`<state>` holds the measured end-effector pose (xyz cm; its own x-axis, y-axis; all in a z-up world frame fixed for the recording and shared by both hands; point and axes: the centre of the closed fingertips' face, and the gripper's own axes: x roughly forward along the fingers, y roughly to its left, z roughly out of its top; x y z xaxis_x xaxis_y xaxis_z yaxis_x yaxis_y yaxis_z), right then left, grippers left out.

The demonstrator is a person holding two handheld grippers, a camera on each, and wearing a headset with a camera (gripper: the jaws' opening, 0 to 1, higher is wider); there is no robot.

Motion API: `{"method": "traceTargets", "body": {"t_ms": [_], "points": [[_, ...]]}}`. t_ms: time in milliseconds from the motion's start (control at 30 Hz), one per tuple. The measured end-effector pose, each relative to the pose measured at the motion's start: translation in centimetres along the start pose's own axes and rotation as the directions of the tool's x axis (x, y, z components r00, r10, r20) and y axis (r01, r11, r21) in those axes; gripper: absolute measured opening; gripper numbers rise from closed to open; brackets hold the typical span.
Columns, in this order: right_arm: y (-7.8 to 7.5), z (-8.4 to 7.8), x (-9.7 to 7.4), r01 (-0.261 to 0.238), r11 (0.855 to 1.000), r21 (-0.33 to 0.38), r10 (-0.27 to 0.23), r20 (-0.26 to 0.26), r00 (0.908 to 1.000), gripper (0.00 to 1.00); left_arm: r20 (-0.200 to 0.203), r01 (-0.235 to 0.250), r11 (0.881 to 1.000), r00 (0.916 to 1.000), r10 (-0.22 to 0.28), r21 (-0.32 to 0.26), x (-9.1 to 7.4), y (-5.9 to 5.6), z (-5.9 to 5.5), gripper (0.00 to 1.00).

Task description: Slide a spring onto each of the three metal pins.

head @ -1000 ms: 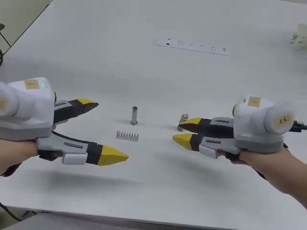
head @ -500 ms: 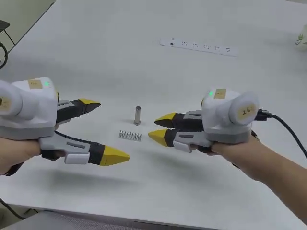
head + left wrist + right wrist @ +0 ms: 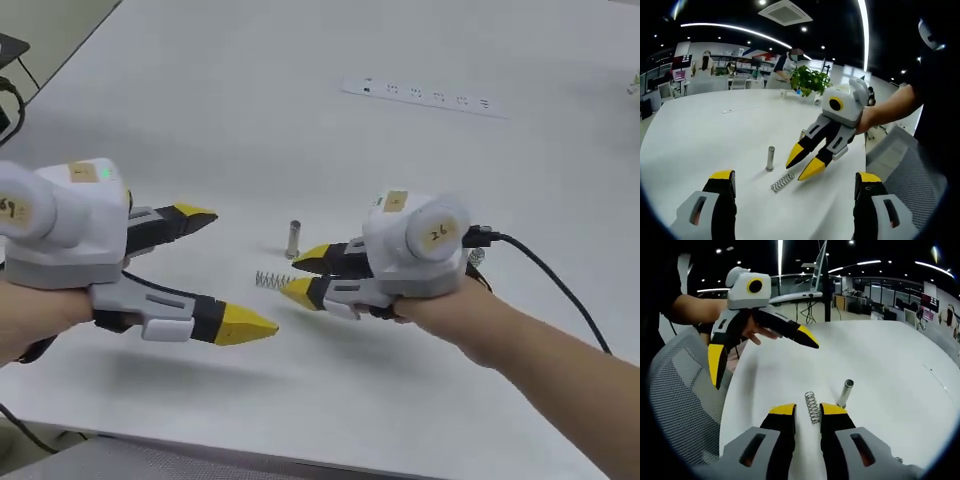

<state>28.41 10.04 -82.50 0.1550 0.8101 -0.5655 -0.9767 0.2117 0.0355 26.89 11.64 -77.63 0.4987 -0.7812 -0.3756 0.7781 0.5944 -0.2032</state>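
now the spring [image 3: 812, 406] is lying flat on the white desk [image 3: 300, 120], about midway along its near edge and a little way in from it. in the right gripper view its near end is sitting in the gap between the two yellow fingertips [image 3: 782, 411], while its far end is reaching out past them. the jaws of the right gripper [image 3: 297, 273] are standing a little apart, wider than the spring, and they are not clamping it. whether a fingertip is touching the coils is too close to tell. just beside the spring, on the side toward the far edge, one metal pin [image 3: 293, 239] is standing upright with nothing on it. the left gripper [image 3: 238, 268] is hovering above the desk on the spring's other side, near it but apart from it. its jaws are spread wide and holding nothing. in the left gripper view the spring [image 3: 782, 181] is lying just under the right gripper [image 3: 797, 169], and the pin [image 3: 770, 158] is rising beside both. a white power strip [image 3: 425, 98] is lying well apart, toward the far edge.
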Motion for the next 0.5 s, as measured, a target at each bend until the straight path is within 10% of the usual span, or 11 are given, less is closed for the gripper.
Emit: {"method": "traceTargets", "body": {"t_ms": [500], "points": [[-0.4,-1.6,1.2,-0.008,1.0,-0.028,0.006,-0.067,0.9977,0.14,-0.004,0.004,1.0,1.0,-0.005,-0.007,0.0,-0.1,-0.3,0.97]]}}
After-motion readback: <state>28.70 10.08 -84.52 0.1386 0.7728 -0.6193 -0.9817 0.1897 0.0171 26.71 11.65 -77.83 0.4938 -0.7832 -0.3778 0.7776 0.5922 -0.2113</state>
